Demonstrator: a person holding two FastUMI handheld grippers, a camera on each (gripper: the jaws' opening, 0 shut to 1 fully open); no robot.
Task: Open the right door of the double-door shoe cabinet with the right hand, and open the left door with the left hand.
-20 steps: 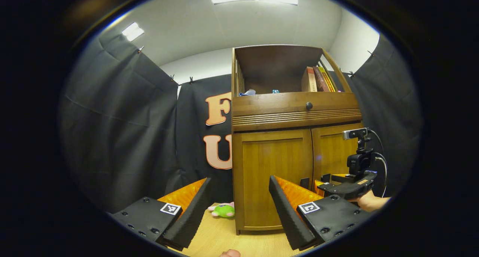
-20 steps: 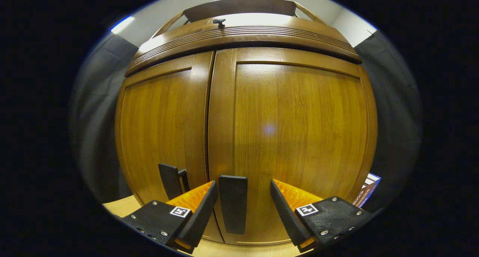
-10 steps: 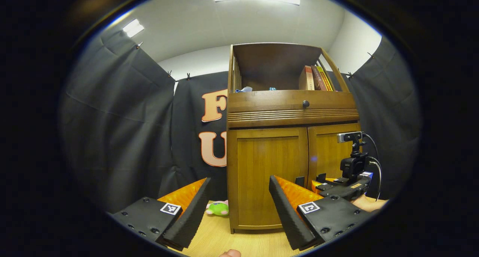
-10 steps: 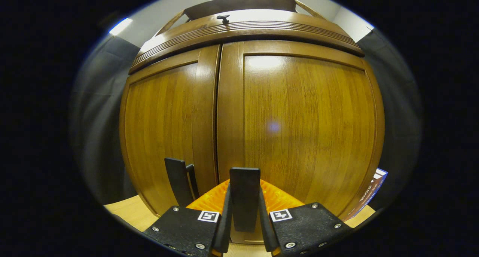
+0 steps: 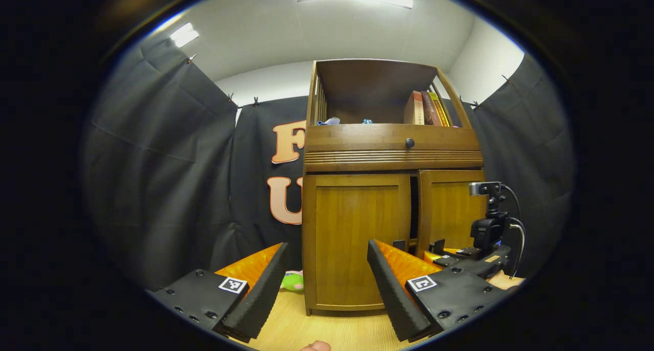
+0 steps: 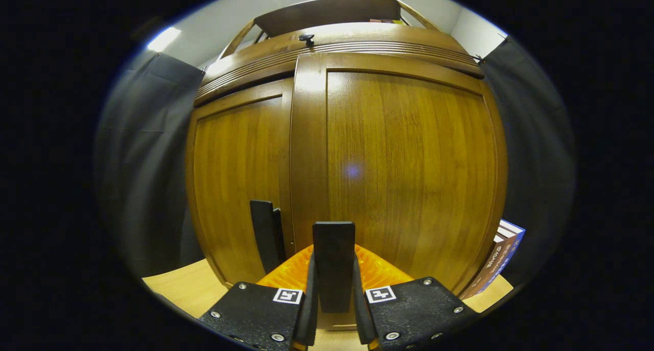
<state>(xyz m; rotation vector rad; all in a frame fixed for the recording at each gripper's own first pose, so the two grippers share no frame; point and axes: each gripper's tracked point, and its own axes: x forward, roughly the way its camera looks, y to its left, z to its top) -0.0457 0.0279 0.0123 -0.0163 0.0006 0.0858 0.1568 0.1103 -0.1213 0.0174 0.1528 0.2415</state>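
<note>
A wooden shoe cabinet [image 5: 357, 157] stands on the table. In the left gripper view its left door [image 5: 352, 238] is closed and its right door [image 5: 449, 208] stands slightly ajar, with a dark gap between them. My left gripper [image 5: 327, 279] is open, some way in front of the left door. The right gripper [image 5: 454, 254] shows farther off at the right door's lower edge. In the right gripper view my right gripper [image 6: 333, 310] is shut on the right door's flat dark handle [image 6: 333, 259]. The right door [image 6: 409, 167] swings forward of the left door [image 6: 240, 187]. The left door's handle [image 6: 263, 233] is free.
A green plush toy [image 5: 291, 281] lies on the table left of the cabinet. Books [image 5: 424, 108] stand on the open top shelf above a drawer knob [image 5: 409, 143]. Another book [image 6: 493, 259] leans by the cabinet's right side. Black cloth walls close in around.
My right gripper closed on the right door's handle, and the door has swung out a little. The left gripper has stayed open and drifted slightly right.
</note>
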